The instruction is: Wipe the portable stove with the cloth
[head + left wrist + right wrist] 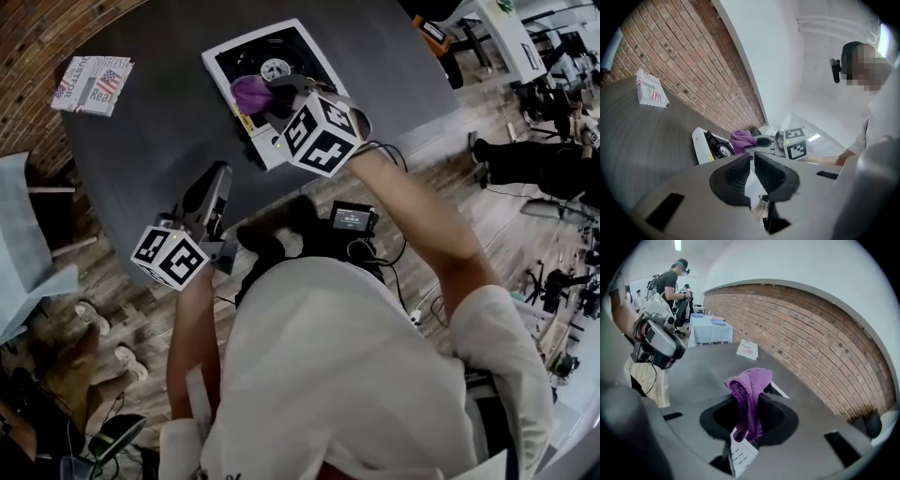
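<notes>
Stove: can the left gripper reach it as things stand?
Probably yes. Only bare table lies between the left gripper and the stove. The right gripper, shut on the cloth, sits over the stove's near edge; the rest looks free.

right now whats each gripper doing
Left gripper: closed, nothing in it.
Right gripper: closed on the cloth.

Soft, even indoor light; heavy fisheye.
A ceiling lamp [677, 244] glows overhead; shadows are faint; both gripper views curve the brick wall [801, 329] and blacken at the corners.
</notes>
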Motion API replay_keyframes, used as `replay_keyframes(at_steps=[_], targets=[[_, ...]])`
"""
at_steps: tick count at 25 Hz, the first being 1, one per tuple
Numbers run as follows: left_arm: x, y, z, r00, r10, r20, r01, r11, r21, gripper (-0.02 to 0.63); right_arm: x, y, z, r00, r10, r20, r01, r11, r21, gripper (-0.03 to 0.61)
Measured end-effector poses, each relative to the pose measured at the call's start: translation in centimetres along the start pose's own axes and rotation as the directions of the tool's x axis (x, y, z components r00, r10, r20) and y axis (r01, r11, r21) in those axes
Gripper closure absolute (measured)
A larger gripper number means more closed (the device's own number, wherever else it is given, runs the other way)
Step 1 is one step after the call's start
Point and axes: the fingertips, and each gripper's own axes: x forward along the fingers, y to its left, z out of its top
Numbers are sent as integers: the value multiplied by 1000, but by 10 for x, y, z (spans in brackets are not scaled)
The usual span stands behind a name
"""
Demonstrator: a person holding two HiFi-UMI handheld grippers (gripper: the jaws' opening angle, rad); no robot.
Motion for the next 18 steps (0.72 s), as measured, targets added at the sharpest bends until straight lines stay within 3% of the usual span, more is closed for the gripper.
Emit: replay_keyframes(at_steps=[7, 11, 18], targets=[[3, -32, 8, 999, -12, 53, 10, 999, 37, 583, -37, -9, 3, 991, -24, 130, 7, 991, 131, 474], [1, -54, 3, 995, 25, 95, -31, 998, 59, 583, -63, -13, -6, 976, -28, 216, -18, 979, 205, 472], [8, -109, -28, 981, 104, 164, -120, 989, 90, 583, -131, -13, -38, 935, -7, 355, -86, 965, 246, 471]])
